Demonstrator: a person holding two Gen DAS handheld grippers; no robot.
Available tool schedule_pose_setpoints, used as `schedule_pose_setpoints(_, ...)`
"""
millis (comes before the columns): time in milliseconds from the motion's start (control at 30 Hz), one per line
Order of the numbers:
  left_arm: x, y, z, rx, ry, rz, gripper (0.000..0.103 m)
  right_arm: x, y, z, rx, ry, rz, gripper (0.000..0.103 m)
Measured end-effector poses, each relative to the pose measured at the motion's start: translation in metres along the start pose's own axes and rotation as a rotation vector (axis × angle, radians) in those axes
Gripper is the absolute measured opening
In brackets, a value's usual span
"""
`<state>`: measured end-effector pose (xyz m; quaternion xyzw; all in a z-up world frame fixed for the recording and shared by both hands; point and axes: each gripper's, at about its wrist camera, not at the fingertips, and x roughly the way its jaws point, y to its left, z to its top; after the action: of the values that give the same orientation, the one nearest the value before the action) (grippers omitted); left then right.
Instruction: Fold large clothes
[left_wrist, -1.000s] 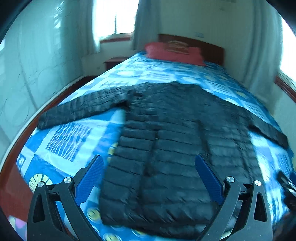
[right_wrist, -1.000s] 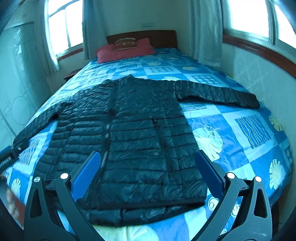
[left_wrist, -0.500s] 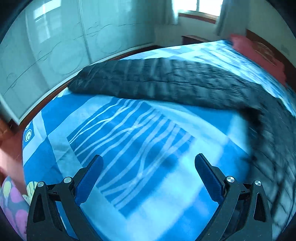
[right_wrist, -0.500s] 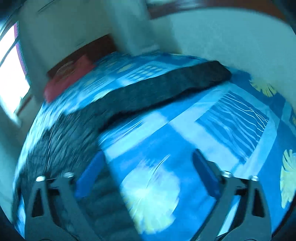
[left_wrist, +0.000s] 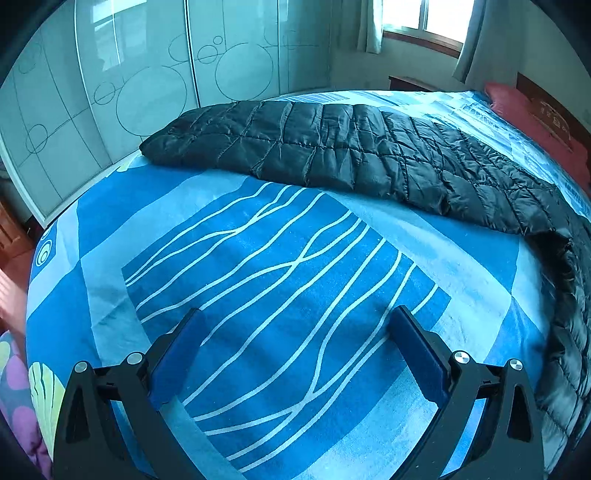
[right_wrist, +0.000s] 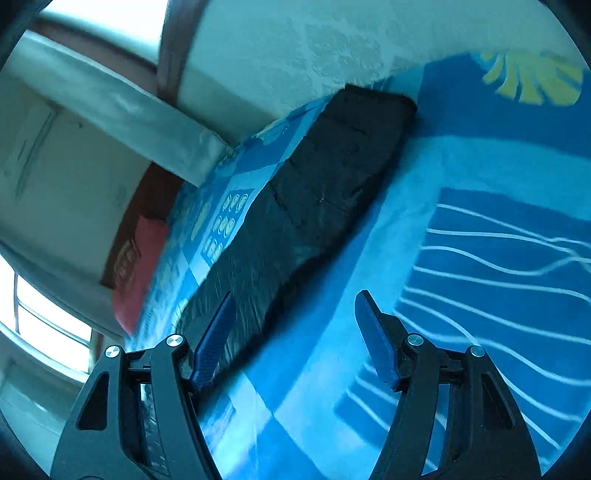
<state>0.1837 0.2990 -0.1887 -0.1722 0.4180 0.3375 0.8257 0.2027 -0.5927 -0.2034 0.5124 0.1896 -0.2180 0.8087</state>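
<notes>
A black quilted down jacket lies flat on the blue patterned bedspread (left_wrist: 258, 258). In the left wrist view its left sleeve (left_wrist: 332, 147) stretches across the far side, cuff (left_wrist: 162, 147) near the bed's edge, and the jacket body (left_wrist: 569, 295) runs down the right. My left gripper (left_wrist: 298, 314) hovers open over bare bedspread, short of that sleeve. In the tilted right wrist view the other sleeve (right_wrist: 325, 184) runs up to its cuff (right_wrist: 373, 107). My right gripper (right_wrist: 296, 295) has its jaws closing, its left finger over the sleeve's lower edge; the pads press on nothing.
Frosted sliding wardrobe doors (left_wrist: 147, 74) stand close along the bed's left side. A red pillow (left_wrist: 535, 110) lies at the headboard, also in the right wrist view as the red pillow (right_wrist: 136, 266). A pale wall (right_wrist: 295, 48) runs right beside the right cuff.
Both views swung from the whole jacket out to one sleeve each and came lower. The right gripper rolled strongly and its jaws narrowed. The left jaws kept their wide gap.
</notes>
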Motion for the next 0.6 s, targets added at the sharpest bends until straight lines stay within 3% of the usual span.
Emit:
schedule_pose_setpoints(200,0.002,-0.001,0.0,0.006,-0.002,0.008,0.099,0.035,0.0,0.021,0.015,-0.059,-0.013,0.068)
schedule_pose_setpoints(433,0.002,-0.001,0.0,0.008,-0.006,0.011,0.099,0.044,0.006,0.028,0.011,-0.171,-0.057,0.072)
schedule_pose_setpoints(467,0.003,-0.001,0.0,0.009,-0.007,0.011,0.099,0.045,0.007,0.028,0.009,-0.187,-0.073,0.066)
schedule_pose_setpoints(500,0.003,-0.001,0.0,0.009,-0.007,0.012,0.099,0.045,0.007,0.026,0.005,-0.188,-0.075,0.047)
schedule_pose_setpoints(533,0.002,-0.001,-0.001,0.01,-0.007,0.013,0.099,0.048,0.007,0.027,0.003,-0.173,-0.074,0.036)
schedule_pose_setpoints(567,0.003,-0.001,-0.001,0.01,-0.007,0.014,0.099,0.051,0.007,0.027,0.002,-0.16,-0.081,0.015)
schedule_pose_setpoints(600,0.003,-0.001,0.0,0.01,-0.008,0.014,0.099,0.052,0.008,0.026,-0.002,-0.155,-0.079,0.008)
